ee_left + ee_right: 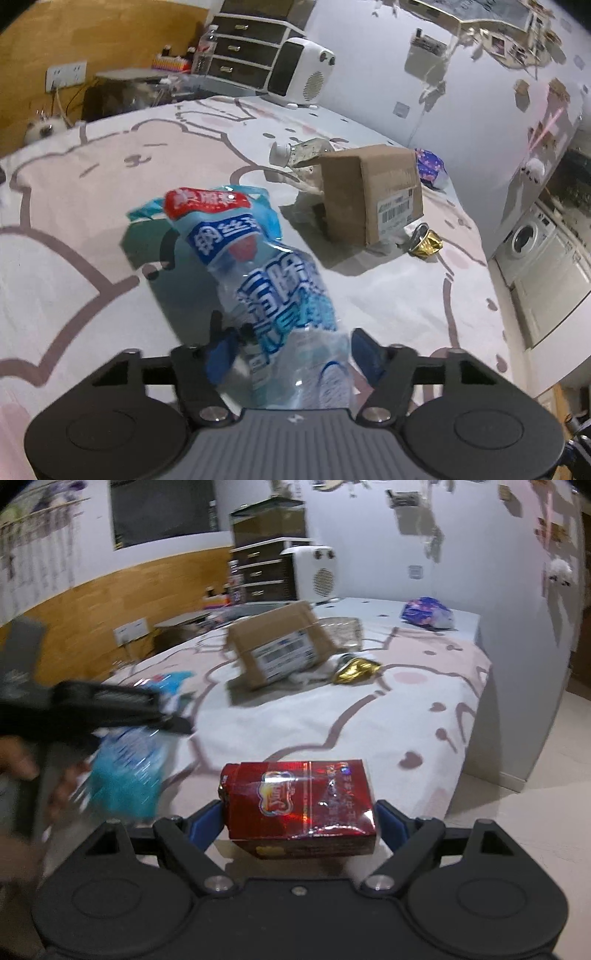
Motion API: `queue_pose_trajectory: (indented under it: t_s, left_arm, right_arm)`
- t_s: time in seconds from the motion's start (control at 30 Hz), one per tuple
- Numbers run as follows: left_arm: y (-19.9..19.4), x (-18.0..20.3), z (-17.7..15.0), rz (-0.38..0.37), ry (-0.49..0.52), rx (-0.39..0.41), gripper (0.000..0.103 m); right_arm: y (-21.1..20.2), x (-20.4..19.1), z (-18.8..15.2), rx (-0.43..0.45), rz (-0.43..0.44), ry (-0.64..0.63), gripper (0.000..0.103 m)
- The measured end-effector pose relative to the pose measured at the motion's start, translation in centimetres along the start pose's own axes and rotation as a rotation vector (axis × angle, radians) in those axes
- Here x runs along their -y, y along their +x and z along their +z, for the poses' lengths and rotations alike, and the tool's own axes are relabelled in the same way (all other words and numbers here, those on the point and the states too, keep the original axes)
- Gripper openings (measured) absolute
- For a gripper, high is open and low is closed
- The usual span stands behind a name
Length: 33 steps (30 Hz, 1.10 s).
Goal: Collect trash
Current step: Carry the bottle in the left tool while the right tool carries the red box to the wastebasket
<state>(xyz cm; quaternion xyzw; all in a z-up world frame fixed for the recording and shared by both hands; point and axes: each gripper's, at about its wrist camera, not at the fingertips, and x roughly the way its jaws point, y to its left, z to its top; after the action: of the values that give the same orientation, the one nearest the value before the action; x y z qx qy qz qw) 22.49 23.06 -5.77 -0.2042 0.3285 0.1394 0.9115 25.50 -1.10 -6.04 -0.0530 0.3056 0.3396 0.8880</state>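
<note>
A crumpled blue and white plastic bag [266,273] with a red label lies lengthwise over the pink cartoon bedsheet [92,192]. My left gripper [291,347] is shut on its near end, the blue pads [223,352] pressing both sides. My right gripper [299,819] is shut on a shiny red carton [299,805], held above the sheet near the bed's front. The right wrist view shows the left gripper [110,705] at the left, blurred, a hand [22,764] on its handle and the bag [125,775] under it.
On the bed lie a brown cardboard box [369,192], a gold wrapper [424,245], a purple patterned bag [430,166] and a crushed white-capped bottle [282,153]. A white heater [304,74] and drawers [236,48] stand behind. The bed's edge [476,716] drops to the floor at the right.
</note>
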Motion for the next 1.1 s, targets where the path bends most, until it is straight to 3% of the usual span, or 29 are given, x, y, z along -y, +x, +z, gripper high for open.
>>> queue_pose_trajectory:
  t_s: [0.1, 0.17, 0.23, 0.4, 0.77, 1.1]
  left_arm:
    - [0.0, 0.1, -0.1, -0.003, 0.035, 0.001, 0.051]
    - [-0.2, 0.1, -0.3, -0.003, 0.050, -0.001, 0.035]
    - [-0.3, 0.1, -0.6, 0.003, 0.064, -0.002, 0.027]
    - [-1.2, 0.1, -1.2, -0.038, 0.088, -0.010, 0.018]
    - [-4.2, 0.1, -3.9, -0.098, 0.147, -0.014, 0.016]
    - [-8.2, 1.5, -5.9, -0.139, 0.237, 0.063, 0.016]
  right_arm:
    - [-0.7, -0.7, -0.7, -0.007, 0.014, -0.016, 0.088]
    - [-0.9, -1.1, -1.0, -0.008, 0.014, -0.014, 0.088]
    - [-0.7, -1.5, -1.2, -0.013, -0.005, -0.007, 0.089]
    - [0.1, -2.1, -1.2, -0.016, -0.038, 0.030, 0.091]
    - [0.4, -2.3, -1.7, 0.002, -0.093, 0.109, 0.087]
    - [-2.7, -1.9, -2.3, 0.081, -0.122, 0.163, 0.086]
